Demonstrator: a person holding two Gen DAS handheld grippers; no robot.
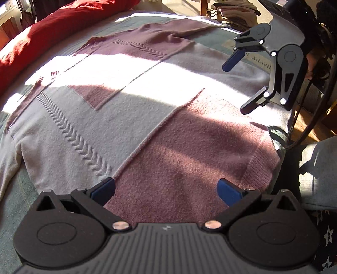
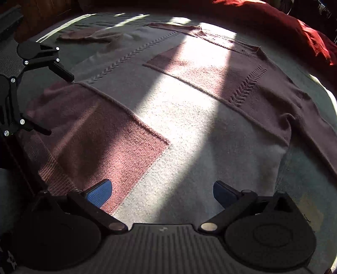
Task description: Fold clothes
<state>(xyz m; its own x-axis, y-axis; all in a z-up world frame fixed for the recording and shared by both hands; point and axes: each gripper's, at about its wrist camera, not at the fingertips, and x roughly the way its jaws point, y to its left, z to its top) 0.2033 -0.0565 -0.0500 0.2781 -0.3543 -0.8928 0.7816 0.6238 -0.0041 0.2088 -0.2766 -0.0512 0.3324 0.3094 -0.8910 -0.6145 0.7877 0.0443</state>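
Pink-and-white knit sweater (image 1: 130, 109) lies flat on the bed (image 2: 305, 179). Left tool (image 1: 166, 190) and right tool (image 2: 162, 192) both released, hovering over its hem.

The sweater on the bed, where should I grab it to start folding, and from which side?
Grip the sweater at its ribbed bottom hem, coming from the near edge of the bed. It lies flat, and both open grippers already hover just above that end.

On my left wrist feed, a red blanket (image 1: 42, 33) runs along the upper left, bunched at the bed's far edge. The pale green bedspread (image 1: 12, 198) shows at lower left. Stacked folded fabric (image 1: 236, 12) sits top right, and wooden floor (image 1: 311, 126) shows at the right edge.
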